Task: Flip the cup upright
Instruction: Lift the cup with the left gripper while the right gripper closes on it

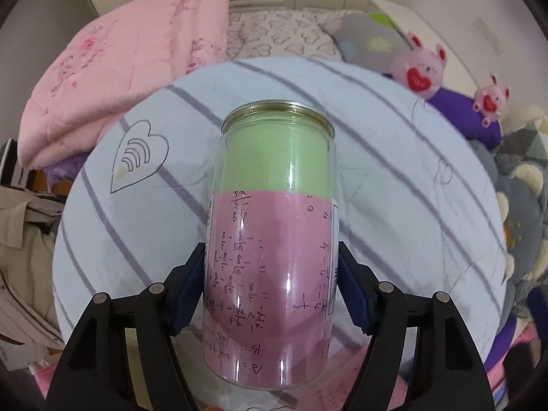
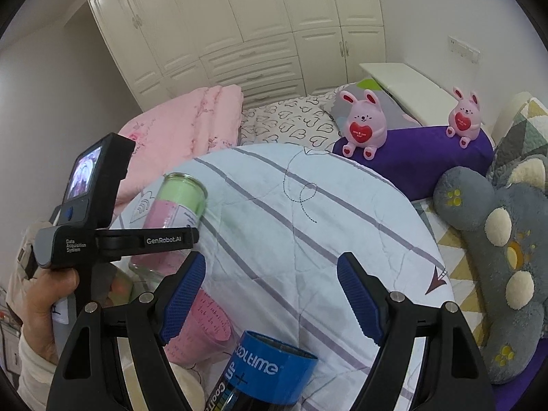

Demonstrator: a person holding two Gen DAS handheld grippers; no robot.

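Note:
A clear cup (image 1: pixel 270 239) with green and pink paper inside, gold-rimmed at its far end, is clamped between the blue pads (image 1: pixel 186 294) of my left gripper (image 1: pixel 270 284), held in the air and tilted. In the right wrist view the same cup (image 2: pixel 178 202) and the left gripper's body (image 2: pixel 113 239) show at the left, above the bed. My right gripper (image 2: pixel 270 298) is open and empty over the quilt. A blue and black can (image 2: pixel 267 373) stands just below its jaws. Another clear cup with pink paper (image 2: pixel 202 325) lies by the left finger.
A pale blue striped quilt (image 1: pixel 394 185) covers the bed. A folded pink blanket (image 1: pixel 113 78) lies at the far left. Pink bunny toys (image 2: pixel 364 125) sit on a purple pillow (image 2: pixel 418 161). A grey plush (image 2: pixel 503 257) is at the right. A white wardrobe (image 2: pixel 239 27) stands behind.

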